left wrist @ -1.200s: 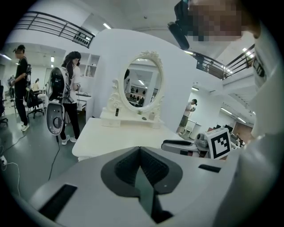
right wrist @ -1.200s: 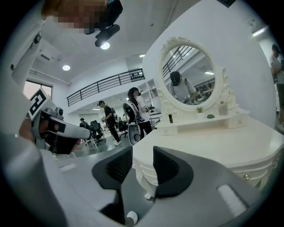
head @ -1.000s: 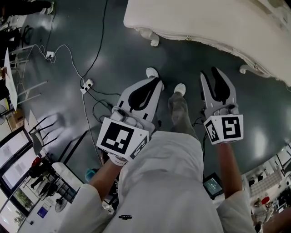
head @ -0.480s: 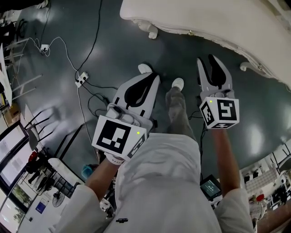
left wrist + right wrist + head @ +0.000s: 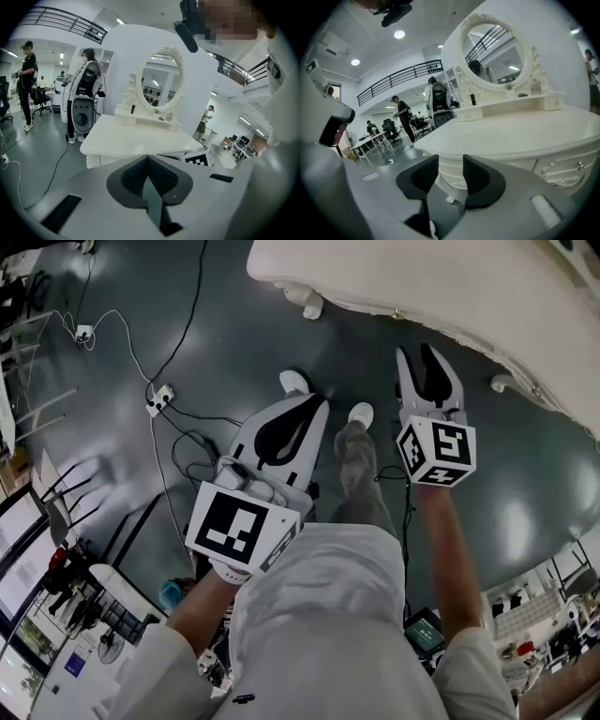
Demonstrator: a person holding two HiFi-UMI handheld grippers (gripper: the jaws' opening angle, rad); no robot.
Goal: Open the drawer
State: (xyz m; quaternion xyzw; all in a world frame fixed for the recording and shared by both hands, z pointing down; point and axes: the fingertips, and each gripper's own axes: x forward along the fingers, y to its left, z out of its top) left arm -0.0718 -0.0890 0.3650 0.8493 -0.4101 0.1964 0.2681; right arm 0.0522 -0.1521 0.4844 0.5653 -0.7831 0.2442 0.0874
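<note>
A white dressing table [image 5: 422, 277] with an oval mirror [image 5: 492, 51] stands ahead of me. Its drawer front [image 5: 562, 168] with a brass knob [image 5: 580, 165] shows under the tabletop at the right of the right gripper view. My right gripper [image 5: 424, 357] hangs in the air short of the table edge. It is open, its jaws have just been opening, and nothing is between them. My left gripper [image 5: 302, 409] is further back over the floor, shut with its pads touching and nothing in them. The left gripper view shows the table [image 5: 136, 138] a little way off.
Cables and a power strip [image 5: 155, 399] lie on the dark floor at the left. The person's legs and shoes [image 5: 361, 451] are between the grippers. A carved table foot [image 5: 305, 298] stands ahead. People [image 5: 26, 84] and office desks are in the background.
The right gripper has moved forward toward the table edge, and its jaws stand a little wider. The left gripper has shifted only slightly.
</note>
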